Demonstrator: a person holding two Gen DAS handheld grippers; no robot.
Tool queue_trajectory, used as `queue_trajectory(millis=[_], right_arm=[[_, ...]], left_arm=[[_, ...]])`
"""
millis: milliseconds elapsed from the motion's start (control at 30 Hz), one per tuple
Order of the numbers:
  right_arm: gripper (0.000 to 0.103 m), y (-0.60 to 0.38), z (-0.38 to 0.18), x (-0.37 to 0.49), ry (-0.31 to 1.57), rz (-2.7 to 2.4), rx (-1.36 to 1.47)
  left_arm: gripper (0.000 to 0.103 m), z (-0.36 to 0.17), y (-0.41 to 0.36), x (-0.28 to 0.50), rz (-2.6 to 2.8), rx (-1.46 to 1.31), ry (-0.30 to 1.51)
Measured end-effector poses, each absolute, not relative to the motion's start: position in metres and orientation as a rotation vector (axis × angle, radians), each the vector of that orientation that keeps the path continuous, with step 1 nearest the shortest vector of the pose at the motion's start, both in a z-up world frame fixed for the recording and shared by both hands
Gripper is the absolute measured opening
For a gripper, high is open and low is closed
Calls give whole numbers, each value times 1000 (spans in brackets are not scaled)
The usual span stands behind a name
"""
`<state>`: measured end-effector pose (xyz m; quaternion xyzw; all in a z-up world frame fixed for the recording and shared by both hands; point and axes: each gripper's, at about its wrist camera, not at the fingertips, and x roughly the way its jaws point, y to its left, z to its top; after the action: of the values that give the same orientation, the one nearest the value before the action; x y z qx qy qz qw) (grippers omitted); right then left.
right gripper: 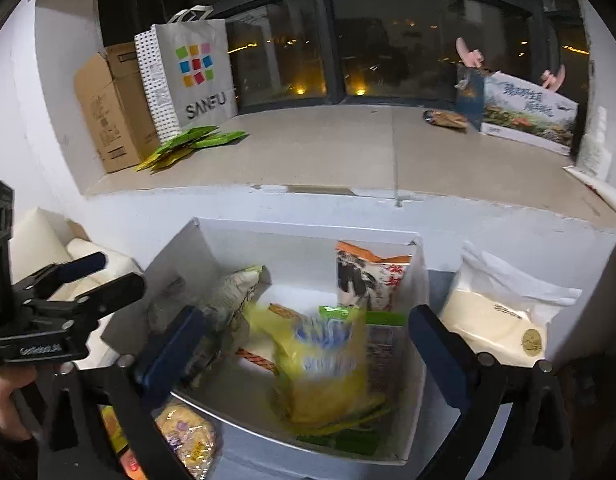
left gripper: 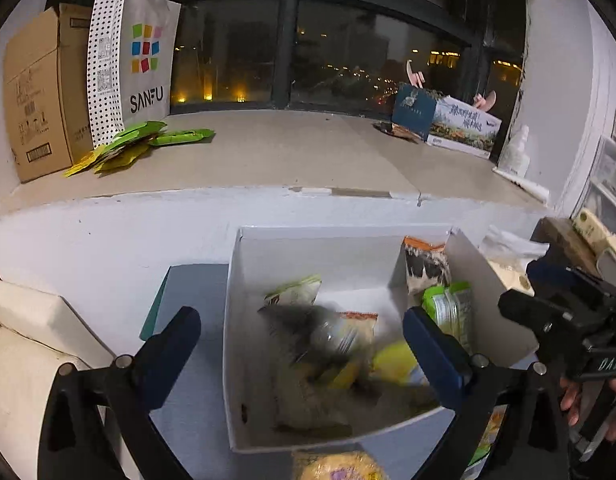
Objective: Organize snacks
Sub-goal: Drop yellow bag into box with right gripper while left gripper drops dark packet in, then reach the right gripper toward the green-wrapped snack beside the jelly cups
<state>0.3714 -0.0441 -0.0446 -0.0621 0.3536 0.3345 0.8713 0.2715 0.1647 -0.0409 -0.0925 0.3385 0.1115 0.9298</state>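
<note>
1. Your left gripper (left gripper: pixel 304 344) has its jaws wide apart, and nothing is pinched between them. A blurry dark packet (left gripper: pixel 308 344) shows in the gap, over the white box (left gripper: pixel 234 320).
2. Your right gripper (right gripper: pixel 308 344) is wide open too. A blurry yellow packet (right gripper: pixel 324 364) shows in its gap. It looks loose, as if it is dropping into the box, but that is only a guess.
3. Both grippers point down and forward at the same white box. The box sits on the floor, right under the window ledge (left gripper: pixel 292 160).
4. More snacks stand in the box. An orange-topped packet (right gripper: pixel 368 276) leans in the far right corner. A green packet (left gripper: pixel 452 312) stands by the right wall.
5. Some snacks are not in the box. A round yellow snack (right gripper: pixel 186 436) lies just outside the near wall, close under you. In the right view it sits to the left, so your left hand looks nearer.
6. Far away, green and yellow packets (left gripper: pixel 136 144) lie in a heap on the ledge, beside the paper bag (left gripper: pixel 144 60). They are up, ahead and to the left of both grippers. They lie flat, with their long sides going mostly left to right.
7. Your left gripper is on that side, so it seems the better one to reach there.
</note>
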Motion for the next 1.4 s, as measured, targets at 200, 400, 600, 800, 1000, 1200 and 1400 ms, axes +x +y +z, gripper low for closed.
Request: queue_trajectory(millis=[200, 400, 600, 800, 1000, 1200, 1400], right_arm=[[103, -57, -40, 360, 720, 728, -82], [103, -87, -14, 323, 626, 760, -49], [103, -122, 13, 266, 518, 814, -33], [103, -156, 24, 200, 428, 853, -60], [103, -182, 15, 148, 402, 857, -95], [103, -202, -12, 123, 462, 843, -63], [103, -214, -42, 113, 535, 827, -39]], left_arm=[[103, -27, 162, 237, 211, -182, 642], [103, -3, 152, 179, 159, -214, 578], [103, 21, 124, 113, 98, -191, 512], [103, 19, 90, 59, 70, -202, 496], [103, 0, 58, 26, 52, -182, 526], [103, -26, 48, 5, 34, -192, 580], [103, -38, 48, -1, 26, -244, 601]])
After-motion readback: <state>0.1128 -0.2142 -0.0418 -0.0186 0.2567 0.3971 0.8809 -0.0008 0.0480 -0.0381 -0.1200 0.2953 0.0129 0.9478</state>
